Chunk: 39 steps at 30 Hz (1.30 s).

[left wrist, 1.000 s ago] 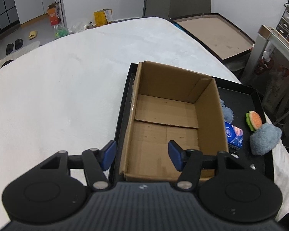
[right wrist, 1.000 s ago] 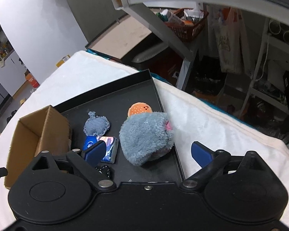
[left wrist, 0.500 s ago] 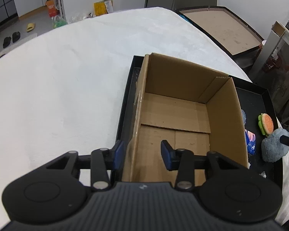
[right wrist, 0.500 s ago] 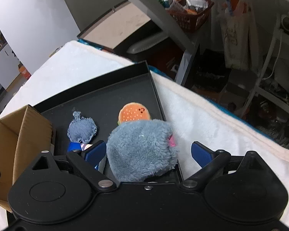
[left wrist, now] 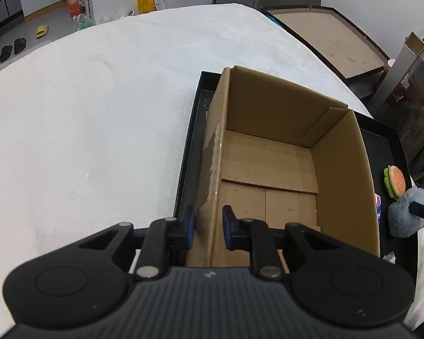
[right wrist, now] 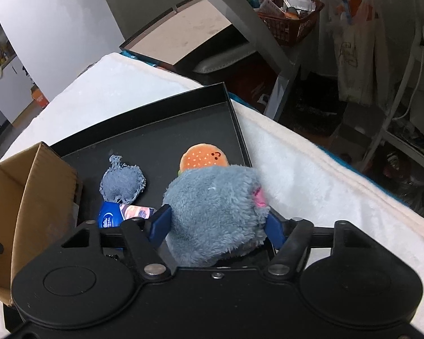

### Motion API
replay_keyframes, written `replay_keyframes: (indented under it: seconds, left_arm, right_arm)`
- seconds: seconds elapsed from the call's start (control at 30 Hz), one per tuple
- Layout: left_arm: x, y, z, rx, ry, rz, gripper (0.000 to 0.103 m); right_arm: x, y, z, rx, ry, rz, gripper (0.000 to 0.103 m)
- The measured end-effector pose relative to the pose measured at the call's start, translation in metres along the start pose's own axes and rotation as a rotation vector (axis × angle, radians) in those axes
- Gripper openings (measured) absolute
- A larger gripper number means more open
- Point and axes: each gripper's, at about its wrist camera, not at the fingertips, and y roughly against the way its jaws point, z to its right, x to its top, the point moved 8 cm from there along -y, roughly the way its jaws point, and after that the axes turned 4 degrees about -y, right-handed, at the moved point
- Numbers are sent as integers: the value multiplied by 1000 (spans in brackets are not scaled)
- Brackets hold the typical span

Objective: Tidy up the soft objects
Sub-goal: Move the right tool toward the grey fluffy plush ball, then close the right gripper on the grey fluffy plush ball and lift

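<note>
Both tongs angle steeply down, left tongs (left wrist: 208,228) closing astride the box wall (left wrist: 216,169), right tongs (right wrist: 217,223) closing, squeezing the grey plush (right wrist: 214,206)

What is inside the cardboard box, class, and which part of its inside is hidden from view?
Inside the cardboard box only its bare floor flaps show; no soft toy lies in it. The nearest strip of floor is covered by the left gripper, whose jaws are closing on the box's left wall.

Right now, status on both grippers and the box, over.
Left gripper jaws closing on the cardboard box wall. Right gripper jaws closing around the grey plush, pads touching. Box empty, nothing blocking.
</note>
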Motion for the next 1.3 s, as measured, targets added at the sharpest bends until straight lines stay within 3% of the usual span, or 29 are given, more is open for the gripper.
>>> replay_keyframes:
  seconds: [0.1,0.73,1.3]
  left_arm:
    - [-1,1,-1,-5,3,5,15]
    - [-6,3,-5,-54,1,15,15]
    - [-5,5,-9,-122,24,14,17]
  right_arm:
    - [-2,4,-2,-14,9,-4,64]
    - [2,59,-51,-33,98,58,63]
    - [-2,75,-113,-59,196,71,63]
